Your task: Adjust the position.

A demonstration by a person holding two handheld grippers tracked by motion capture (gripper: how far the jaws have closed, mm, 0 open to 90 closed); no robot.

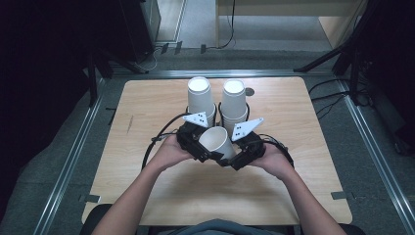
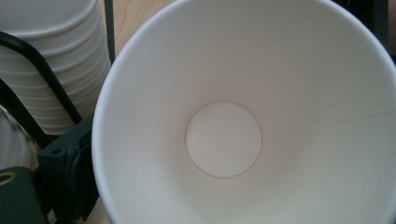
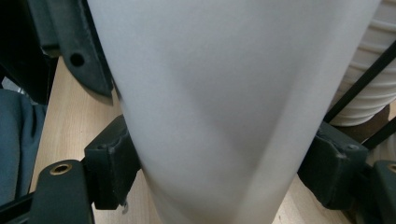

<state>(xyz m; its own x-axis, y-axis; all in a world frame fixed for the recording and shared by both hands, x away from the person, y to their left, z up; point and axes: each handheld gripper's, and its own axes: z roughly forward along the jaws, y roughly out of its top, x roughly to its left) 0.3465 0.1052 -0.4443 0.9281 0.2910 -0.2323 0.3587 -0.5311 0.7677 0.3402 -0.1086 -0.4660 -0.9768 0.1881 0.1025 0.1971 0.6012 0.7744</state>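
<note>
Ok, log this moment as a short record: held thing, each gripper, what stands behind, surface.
held: paper cup, tilted, mouth toward the left gripper
right gripper: shut on the cup, pads on both sides of its wall near the narrow end
left gripper: at the cup's mouth; grip cannot be told
behind: two cup stacks, left stack and right stack, upside down, in black wire holders
surface: wooden table

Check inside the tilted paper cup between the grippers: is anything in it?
The paper cup looks empty: the left gripper view shows bare white walls and its round bottom. The right gripper clamps its outside. The part of the wall nearest the camera lies beyond the picture's edge.
</note>
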